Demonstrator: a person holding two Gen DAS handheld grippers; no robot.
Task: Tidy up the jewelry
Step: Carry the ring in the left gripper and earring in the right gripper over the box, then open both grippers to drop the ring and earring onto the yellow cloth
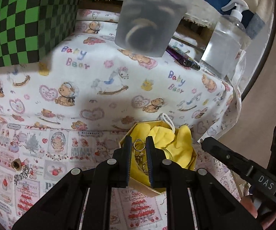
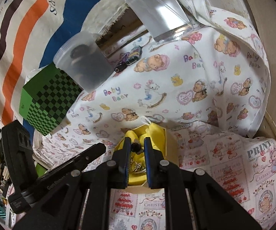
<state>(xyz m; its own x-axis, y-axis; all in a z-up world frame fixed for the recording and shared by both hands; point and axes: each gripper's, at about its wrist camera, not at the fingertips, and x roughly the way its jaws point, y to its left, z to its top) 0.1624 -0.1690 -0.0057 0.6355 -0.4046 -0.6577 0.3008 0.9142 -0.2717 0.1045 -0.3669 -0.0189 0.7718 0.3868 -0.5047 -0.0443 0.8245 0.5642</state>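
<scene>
Roughly: one gold box [image 1: 158,190], two tubs [image 1: 149,19].

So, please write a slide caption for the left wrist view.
Left gripper above gold box with yellow cloth and rings.

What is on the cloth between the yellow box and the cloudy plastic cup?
Only printed cloth lies between the yellow box and cloudy cup, in both wrist views.
</scene>
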